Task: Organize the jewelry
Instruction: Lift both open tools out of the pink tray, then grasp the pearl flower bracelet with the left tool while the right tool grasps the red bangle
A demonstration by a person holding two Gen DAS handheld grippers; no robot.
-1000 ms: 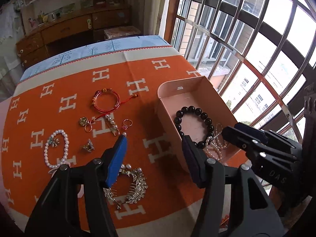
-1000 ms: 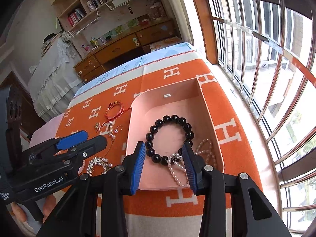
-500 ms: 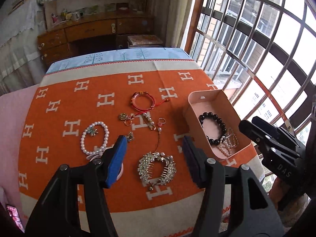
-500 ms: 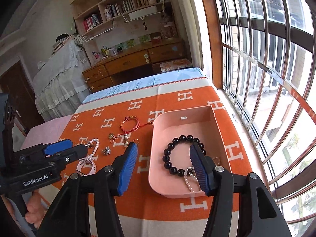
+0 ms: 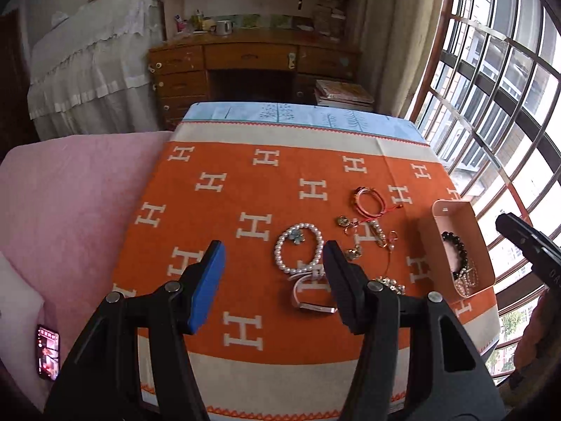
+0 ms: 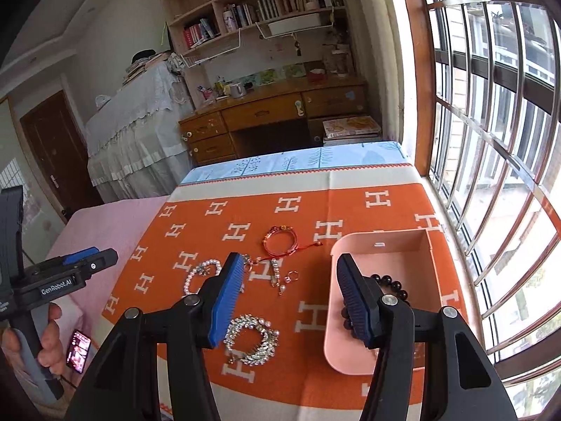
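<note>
A pink box [image 6: 434,280] [image 5: 480,242] on the orange cloth holds a black bead bracelet [image 6: 392,286] [image 5: 457,249] and a pearl strand. Loose on the cloth lie a pearl bracelet [image 5: 298,247] [image 6: 201,275], a red cord bracelet [image 5: 368,201] [image 6: 280,242], a silver crystal piece [image 6: 252,338], small charms [image 5: 364,233] and a pink band [image 5: 308,294]. My left gripper [image 5: 273,280] is open and empty, high above the cloth's near left. My right gripper [image 6: 287,298] is open and empty, above the box's left edge.
The orange H-patterned cloth [image 5: 228,189] covers a table beside a barred window [image 6: 491,140]. A pink bed cover [image 5: 70,193] with a phone [image 5: 47,351] lies to the left. A wooden desk [image 6: 273,115] stands behind.
Both grippers have lifted up and back from the box; the right opened wider. My left gripper swung left, so the box now sits at its far right.
</note>
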